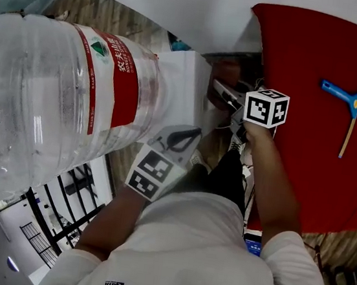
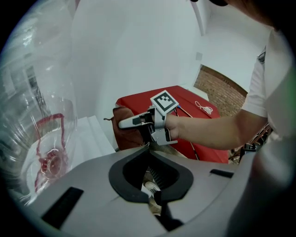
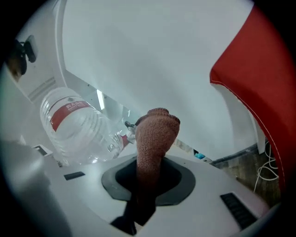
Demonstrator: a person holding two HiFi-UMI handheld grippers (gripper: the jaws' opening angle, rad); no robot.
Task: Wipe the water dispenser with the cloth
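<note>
Brown-red knit cloth upright, pinched between jaws; white water dispenser bearing clear bottle.

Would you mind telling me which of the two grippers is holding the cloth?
The right gripper: its jaws pinch the brown knitted cloth, which sticks out beyond them. The left gripper has its jaws together on nothing.

Water dispenser largely behind its bottle

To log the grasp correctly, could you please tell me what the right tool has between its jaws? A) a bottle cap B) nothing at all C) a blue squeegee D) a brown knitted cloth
D: the right gripper view shows the brown knitted cloth standing up from the right tool, whose jaws are closed on its lower end.
</note>
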